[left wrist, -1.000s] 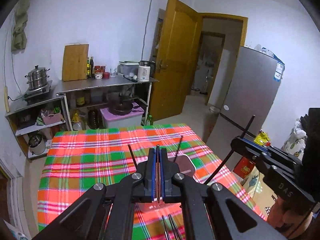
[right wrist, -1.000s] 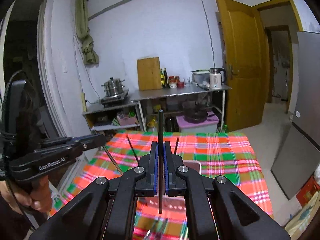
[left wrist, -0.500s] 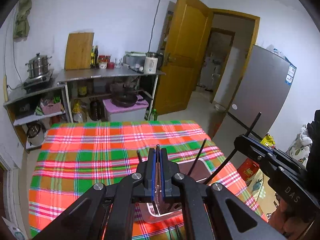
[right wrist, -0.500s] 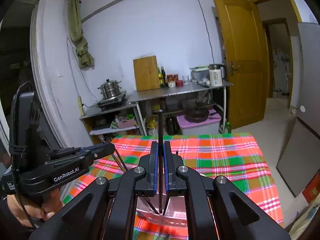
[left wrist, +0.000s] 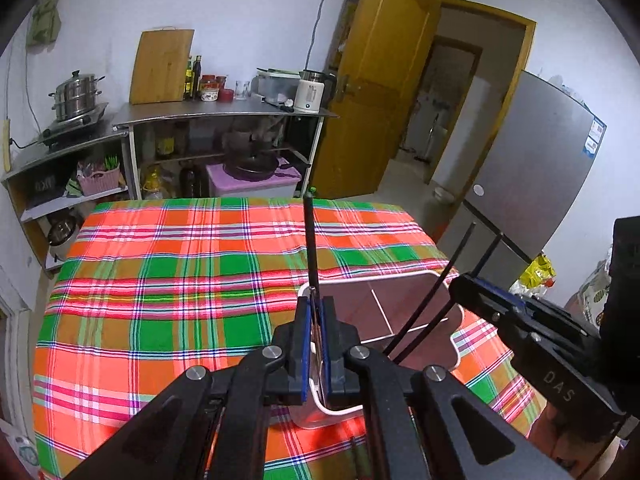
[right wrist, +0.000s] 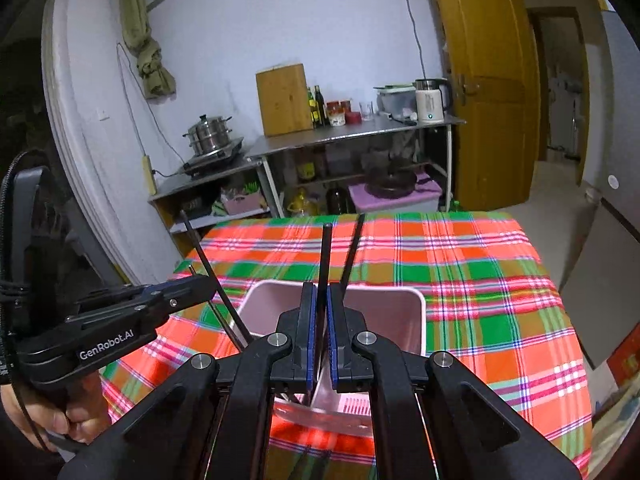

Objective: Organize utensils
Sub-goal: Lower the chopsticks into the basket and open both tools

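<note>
While both grippers are hovering over the plaid tablecloth (left wrist: 168,280), each one is clenching a single black chopstick. The left gripper (left wrist: 316,336) is pinching its chopstick (left wrist: 310,240) between blue pads, and that thin, straight, matte stick is standing almost upright, its top end rising past the far edge of the table. The right gripper (right wrist: 322,336) is doing the same with its own chopstick (right wrist: 324,256), clamped tight and pointing up. Both are sitting right above the holder (right wrist: 416,312), a pale pink, rounded rectangular bin with a white rim and a divider splitting it into compartments; it is resting on the cloth at the near side of the table. Counting in the left view: one stick in the left jaws, two more slanting up at the right gripper (left wrist: 492,300), one of them in its grip and the other leaning loose in the holder, though which compartment is hard to tell. Counting in the right view: three black sticks too, with the left gripper (right wrist: 188,288) carrying one at the left edge. A hand (right wrist: 52,412) is wrapping that handle.
</note>
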